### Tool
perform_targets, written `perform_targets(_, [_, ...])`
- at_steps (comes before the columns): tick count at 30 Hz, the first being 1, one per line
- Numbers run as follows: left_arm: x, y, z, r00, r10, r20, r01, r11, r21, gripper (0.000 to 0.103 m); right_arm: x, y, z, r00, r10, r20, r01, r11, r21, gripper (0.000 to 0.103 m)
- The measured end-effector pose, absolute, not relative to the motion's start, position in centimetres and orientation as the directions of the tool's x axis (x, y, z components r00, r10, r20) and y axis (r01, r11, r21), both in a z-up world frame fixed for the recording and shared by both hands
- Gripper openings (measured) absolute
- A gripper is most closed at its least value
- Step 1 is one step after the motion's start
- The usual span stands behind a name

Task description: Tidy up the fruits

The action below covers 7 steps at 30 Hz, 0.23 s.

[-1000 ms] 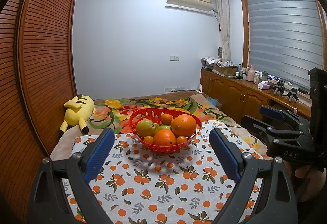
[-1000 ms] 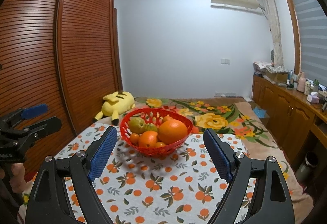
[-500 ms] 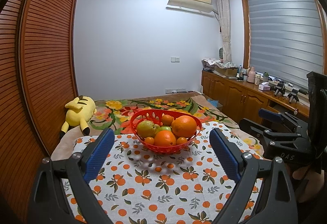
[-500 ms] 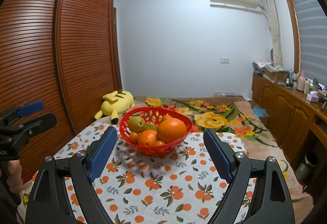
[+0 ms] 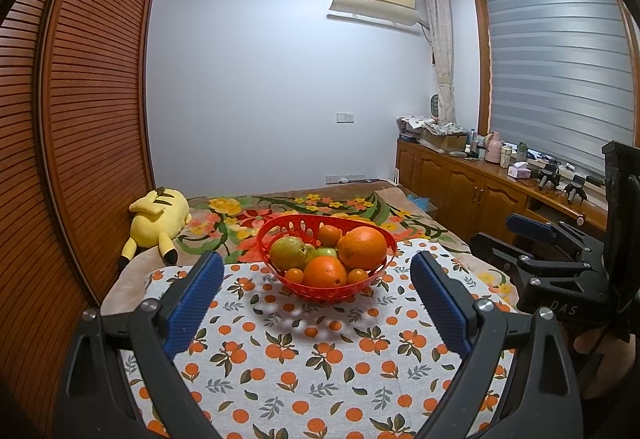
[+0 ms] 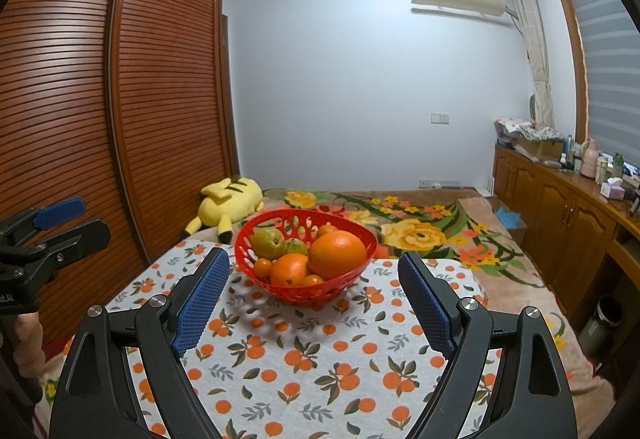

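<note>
Fruit basket (image 5: 326,259): red openwork basket, dead ahead of both tools and beyond their tips, standing on the orange-print cloth (image 5: 304,351); touched by neither tool.
Basket's long axis: the rim reads as an oval running across the view, side to side in front of each tool, so either tool meets its long flank.
Left tool (image 5: 316,303): released, jaws standing wide with nothing between the pads; the basket sits centred in the gap but farther off.
Right tool (image 6: 312,299): released too, wide and empty; the basket lies ahead and a touch left of its centre line.
Nearer hand: I cannot tell with certainty; the basket looks about equally far from both, perhaps slightly closer to the right tool.
Big orange (image 6: 337,255): largest fruit, on the basket's right side, the side toward the right tool.
Second orange (image 6: 290,270): at the near rim, just left of the big one, touching it.
Pear-like fruit (image 6: 268,243): yellow-green, at the back left, on the left tool's side.
Small tangerines (image 6: 263,267): tucked low along the near edge.
Coming move, as a judgement: a forward reach over the near rim, each tool taking the fruit on its own side.
</note>
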<state>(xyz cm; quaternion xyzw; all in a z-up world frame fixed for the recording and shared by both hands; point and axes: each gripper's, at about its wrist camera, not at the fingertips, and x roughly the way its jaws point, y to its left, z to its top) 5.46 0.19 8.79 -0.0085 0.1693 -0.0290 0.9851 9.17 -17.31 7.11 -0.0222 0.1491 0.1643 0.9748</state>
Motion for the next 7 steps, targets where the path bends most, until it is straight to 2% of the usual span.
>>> perform_targets(7, [5.46, 0.27, 8.76, 0.941, -0.060, -0.333, 0.054, 0.998, -0.028, 0.096, 9.19, -17.32, 7.10, 0.902, 0.313, -0.298, -0.326, 0.945, 0.007, 0.088])
